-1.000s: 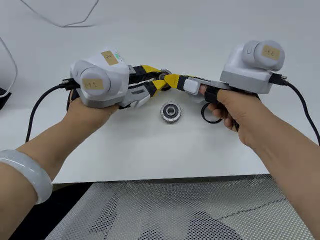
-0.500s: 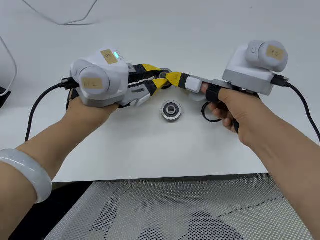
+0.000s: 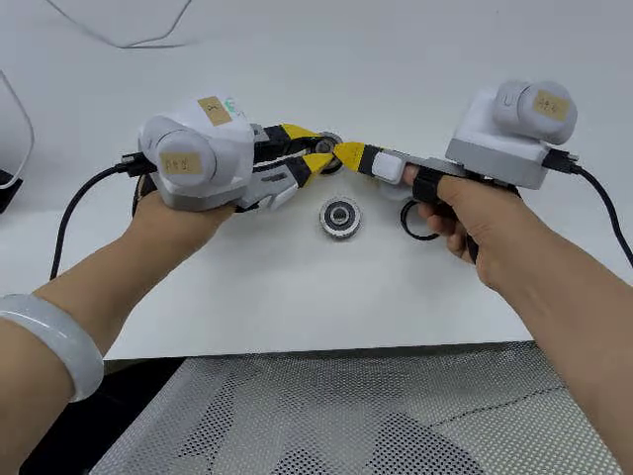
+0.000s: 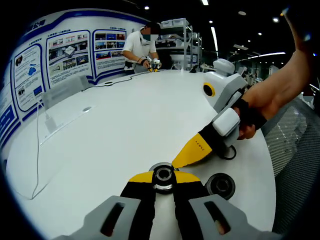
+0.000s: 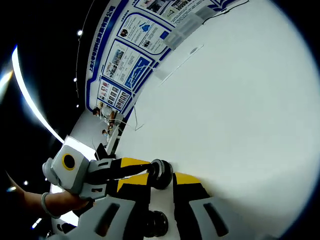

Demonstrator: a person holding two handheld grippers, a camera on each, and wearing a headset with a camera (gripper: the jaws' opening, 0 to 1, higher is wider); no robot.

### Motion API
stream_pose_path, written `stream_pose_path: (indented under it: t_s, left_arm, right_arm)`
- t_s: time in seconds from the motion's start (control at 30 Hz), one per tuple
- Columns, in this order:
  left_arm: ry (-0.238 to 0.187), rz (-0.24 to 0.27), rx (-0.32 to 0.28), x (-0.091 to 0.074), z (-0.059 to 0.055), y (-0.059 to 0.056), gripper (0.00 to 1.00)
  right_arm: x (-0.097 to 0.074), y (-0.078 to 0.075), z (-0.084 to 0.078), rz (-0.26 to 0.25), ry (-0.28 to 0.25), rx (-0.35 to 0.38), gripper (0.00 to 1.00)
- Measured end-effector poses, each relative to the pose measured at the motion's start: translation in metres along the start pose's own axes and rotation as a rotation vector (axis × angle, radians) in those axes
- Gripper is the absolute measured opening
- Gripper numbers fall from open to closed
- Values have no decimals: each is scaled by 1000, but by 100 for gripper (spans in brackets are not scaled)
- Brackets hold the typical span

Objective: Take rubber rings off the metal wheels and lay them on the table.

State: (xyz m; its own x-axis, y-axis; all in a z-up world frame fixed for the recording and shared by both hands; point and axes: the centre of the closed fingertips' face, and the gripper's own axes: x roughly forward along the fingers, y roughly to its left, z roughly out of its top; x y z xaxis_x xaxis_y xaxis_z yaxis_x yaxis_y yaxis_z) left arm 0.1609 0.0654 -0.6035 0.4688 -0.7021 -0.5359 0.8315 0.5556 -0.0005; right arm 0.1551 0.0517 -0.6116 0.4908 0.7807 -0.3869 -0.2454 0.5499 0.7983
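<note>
My left gripper (image 3: 313, 154) is shut on a small metal wheel (image 3: 325, 151) and holds it above the white table (image 3: 297, 287). In the left gripper view the wheel (image 4: 163, 176) sits between the yellow jaw tips. My right gripper (image 3: 345, 153) comes in from the right, its yellow tips shut on the black rubber ring at that wheel's edge. The right gripper view shows the wheel (image 5: 161, 173) pinched between both pairs of jaws. A second wheel (image 3: 338, 216) lies flat on the table just below. A loose rubber ring (image 3: 413, 224) lies partly under the right hand.
A black cable (image 3: 84, 198) runs from the left gripper across the table's left side. The table's front edge (image 3: 316, 351) is close to me, with a perforated mesh surface (image 3: 346, 416) below it. A thin wire (image 3: 119, 45) lies at the far back.
The right gripper's body has drifted slightly right and up, its tips staying at the held wheel. The left gripper and the wheel on the table have hardly moved.
</note>
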Motion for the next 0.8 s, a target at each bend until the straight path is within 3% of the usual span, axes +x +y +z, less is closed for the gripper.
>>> stream_pose_path:
  t_s: [0.27, 0.5, 0.57, 0.8]
  left_arm:
    - [-5, 3, -7, 0, 0, 0, 13]
    - [-4, 1, -6, 0, -1, 1, 13]
    - [-3, 1, -5, 0, -1, 1, 13]
    - [-1, 1, -3, 0, 0, 0, 13]
  right_arm:
    - [4, 5, 3, 29, -3, 43, 20]
    - [0, 2, 3, 22, -1, 18, 16]
    - [1, 3, 3, 39, -7, 66, 16]
    - [-6, 4, 4, 21, -13, 25, 12]
